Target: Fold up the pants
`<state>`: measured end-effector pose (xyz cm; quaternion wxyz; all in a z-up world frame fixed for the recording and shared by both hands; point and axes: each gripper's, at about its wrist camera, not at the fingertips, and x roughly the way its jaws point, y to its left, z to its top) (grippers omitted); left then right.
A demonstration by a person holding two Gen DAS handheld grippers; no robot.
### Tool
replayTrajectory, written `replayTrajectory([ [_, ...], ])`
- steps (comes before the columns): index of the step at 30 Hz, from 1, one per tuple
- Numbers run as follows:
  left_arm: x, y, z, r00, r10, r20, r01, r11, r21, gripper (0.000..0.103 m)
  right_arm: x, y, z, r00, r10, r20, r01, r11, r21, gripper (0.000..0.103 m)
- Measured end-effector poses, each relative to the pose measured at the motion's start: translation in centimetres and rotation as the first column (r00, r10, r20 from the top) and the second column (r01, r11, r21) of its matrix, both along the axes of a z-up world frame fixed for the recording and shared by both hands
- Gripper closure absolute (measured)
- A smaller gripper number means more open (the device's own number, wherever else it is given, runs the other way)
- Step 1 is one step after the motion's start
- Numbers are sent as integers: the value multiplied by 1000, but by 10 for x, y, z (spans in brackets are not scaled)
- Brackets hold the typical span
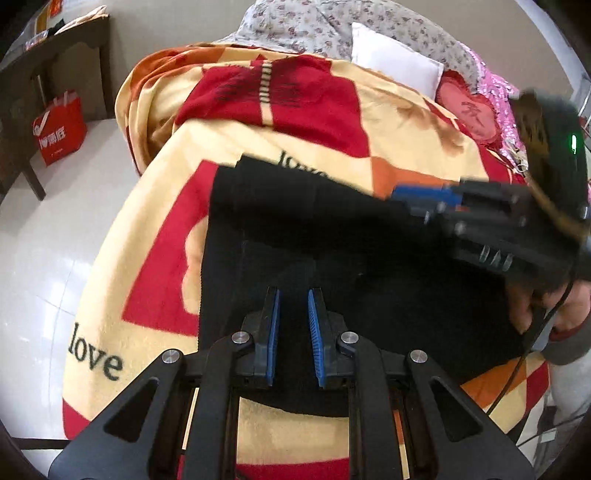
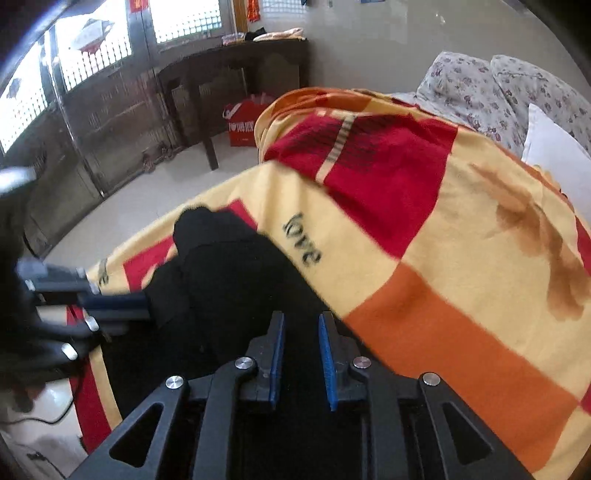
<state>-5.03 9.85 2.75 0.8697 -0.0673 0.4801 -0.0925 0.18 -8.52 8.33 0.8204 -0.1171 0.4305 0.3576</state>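
Observation:
Black pants (image 1: pixel 295 229) lie folded on a red, yellow and orange blanket (image 1: pixel 147 258) on the bed. My left gripper (image 1: pixel 293 291) hovers over the near part of the pants, jaws open a small gap, nothing between them. My right gripper (image 1: pixel 402 199) comes in from the right, blurred, over the pants' far right side. In the right wrist view the pants (image 2: pixel 229 280) lie ahead and left, my right gripper (image 2: pixel 301 317) is open and empty above them, and the left gripper (image 2: pixel 147 306) shows at the left edge.
A white pillow (image 1: pixel 395 55) and floral bedding (image 1: pixel 295 22) lie at the bed's head. A dark wooden table (image 2: pixel 236 70) and a red bag (image 2: pixel 243 125) stand on the tiled floor (image 1: pixel 44 240) left of the bed. A black cable (image 1: pixel 517 369) hangs at the right.

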Motion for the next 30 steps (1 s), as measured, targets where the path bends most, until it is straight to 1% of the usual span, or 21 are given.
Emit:
replayTrajectory([
  [2, 0, 1, -1, 1000, 6, 2, -6, 1000, 0, 89, 12, 2, -2, 1000, 9, -13, -9, 1000, -1, 66],
  [4, 0, 2, -3, 1000, 7, -3, -7, 1000, -2, 89, 18, 8, -10, 998, 35, -53, -36, 999, -18, 65],
  [5, 1, 2, -3, 1000, 7, -6, -7, 1000, -4, 89, 24, 10, -16, 994, 52, -92, -53, 999, -11, 65],
  [9, 3, 0, -6, 1000, 5, -2, -5, 1000, 2, 89, 30, 8, -24, 985, 72, -159, -65, 997, 46, 65],
  [10, 3, -1, -6, 1000, 5, 2, -5, 1000, 1, 89, 31, 8, -25, 984, 69, -166, -61, 997, 55, 68],
  [11, 2, -1, -6, 1000, 5, 4, -5, 1000, 3, 89, 28, 9, -25, 983, 79, -163, -71, 996, 59, 77],
  [12, 2, -2, -6, 1000, 5, 7, -5, 1000, 6, 89, 27, 11, -25, 982, 89, -163, -80, 995, 63, 84],
  [13, 2, -2, -6, 1000, 4, 9, -5, 1000, 7, 89, 23, 14, -24, 984, 90, -154, -82, 995, 58, 95],
  [14, 2, -2, -6, 1000, 5, 9, -5, 1000, 4, 89, 21, 16, -23, 988, 86, -129, -82, 996, 41, 97],
  [16, 2, -1, -6, 1000, 5, 9, -5, 1000, -2, 89, 15, 19, -15, 995, 75, -59, -74, 997, 10, 99],
  [19, 3, 1, -4, 1000, 5, 6, -5, 1000, -7, 89, 21, 13, 4, 999, -4, 53, 4, 1000, 13, 99],
  [20, 4, 1, -4, 1000, 5, 6, -5, 1000, -7, 89, 27, 14, 10, 993, -42, 112, 44, 999, -13, 99],
  [22, 5, 0, -5, 1000, 4, 6, -4, 1000, 0, 89, 37, 18, 10, 979, -99, 181, 113, 991, -68, 99],
  [24, 6, -2, -6, 1000, 5, 9, -5, 1000, 4, 89, 51, 26, 2, 959, -139, 246, 174, 976, -131, 99],
  [25, 6, -2, -6, 1000, 7, 9, -7, 1000, 6, 89, 57, 33, -5, 953, -149, 263, 195, 968, -158, 99],
  [26, 6, -2, -6, 1000, 9, 7, -9, 1000, 7, 89, 62, 39, -13, 956, -151, 250, 199, 964, -176, 103],
  [27, 6, -3, -6, 1000, 10, 7, -10, 1000, 8, 89, 66, 46, -21, 967, -143, 209, 181, 967, -179, 103],
  [29, 5, -4, -5, 1000, 9, 8, -10, 1000, 14, 89, 65, 47, -28, 985, -117, 127, 135, 981, -141, 103],
  [30, 4, -4, -4, 1000, 8, 9, -8, 1000, 18, 89, 61, 43, -27, 988, -111, 106, 124, 985, -121, 103],
])
